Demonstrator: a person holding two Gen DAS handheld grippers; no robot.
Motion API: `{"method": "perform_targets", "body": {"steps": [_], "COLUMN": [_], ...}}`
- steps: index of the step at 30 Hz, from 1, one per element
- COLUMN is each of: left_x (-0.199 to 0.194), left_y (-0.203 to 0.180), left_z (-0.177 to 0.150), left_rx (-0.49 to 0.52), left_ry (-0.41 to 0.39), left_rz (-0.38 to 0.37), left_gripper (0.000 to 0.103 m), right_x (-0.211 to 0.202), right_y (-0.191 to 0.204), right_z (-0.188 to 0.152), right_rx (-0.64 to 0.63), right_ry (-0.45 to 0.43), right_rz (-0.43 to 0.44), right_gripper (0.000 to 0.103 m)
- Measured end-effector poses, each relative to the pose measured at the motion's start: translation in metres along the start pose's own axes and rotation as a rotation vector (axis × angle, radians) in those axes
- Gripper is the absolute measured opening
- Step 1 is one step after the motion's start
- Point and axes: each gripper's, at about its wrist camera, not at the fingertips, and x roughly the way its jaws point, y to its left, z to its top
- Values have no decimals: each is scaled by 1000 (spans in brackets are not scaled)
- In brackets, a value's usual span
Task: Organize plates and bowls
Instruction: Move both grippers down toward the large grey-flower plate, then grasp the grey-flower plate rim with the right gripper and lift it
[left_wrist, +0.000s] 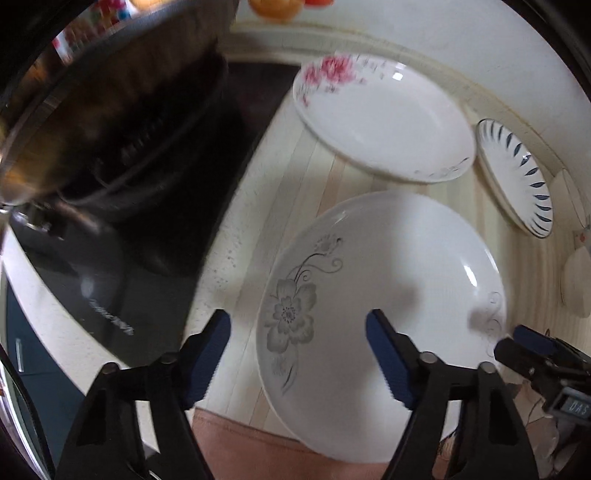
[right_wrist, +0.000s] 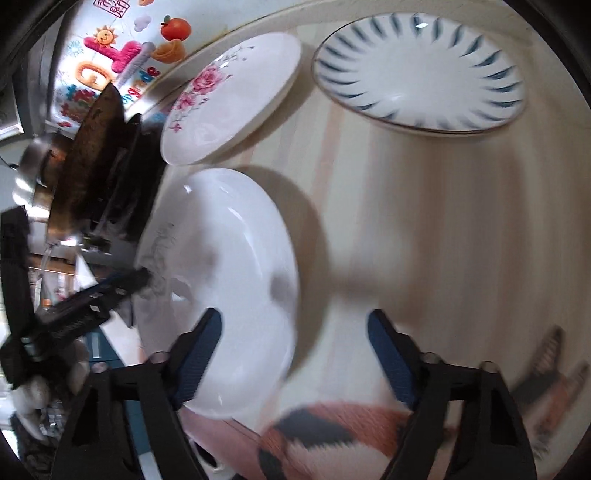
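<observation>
A white plate with a grey flower (left_wrist: 380, 325) lies on the pale wood counter (left_wrist: 295, 177), its near edge over a pink cloth. My left gripper (left_wrist: 299, 343) is open, and the plate's left rim sits between its fingers. My right gripper (right_wrist: 295, 343) is open too, straddling the same plate's (right_wrist: 221, 288) right rim. Each gripper shows in the other's view, the right gripper (left_wrist: 535, 347) and the left gripper (right_wrist: 110, 291), at opposite rims. Behind it lie a pink-flowered plate (left_wrist: 380, 118) (right_wrist: 229, 99) and a blue-leaf plate (left_wrist: 517, 177) (right_wrist: 417, 74).
A dark wok (left_wrist: 110, 110) sits on a black stove (left_wrist: 147, 288) left of the plates. Pale bowls (left_wrist: 576, 280) stand at the far right. A patterned orange and dark cloth (right_wrist: 332, 435) lies at the counter's near edge. Bare wood (right_wrist: 443, 240) spreads right of the grey-flower plate.
</observation>
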Motion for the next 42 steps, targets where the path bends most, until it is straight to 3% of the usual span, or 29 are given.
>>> {"method": "perform_targets", "body": {"steps": [3,5,6,12,20,29,42], "left_x": [13,18,19,14,-8,-38,-9], "left_y": [6,8,8,4,-18,-80,-156], "left_z": [3,4,3,1,1,-11,-19], "left_rx": [-6,-8,-8,3,40,141,294], "left_ry": [45,61,60,58,38,0,7], "left_rz": [-31,-45,-49,-52,-78,-139,-172], "left_gripper": [42,39,39,39,39,39,39], "right_x": [11,18,24,26,2,-58,-91], "right_y": [3,4,4,16,3,-49,-134], "right_z": [9,13,15,15,2,-24,-55], "right_rx": [4,12,26,9,19,78,208], "right_ry": [-8,20,44,40,32,-1,-40], "right_rz": [52,89,106,65,50,55,-20], "right_gripper": [62,35,33,32,32,32,32]}}
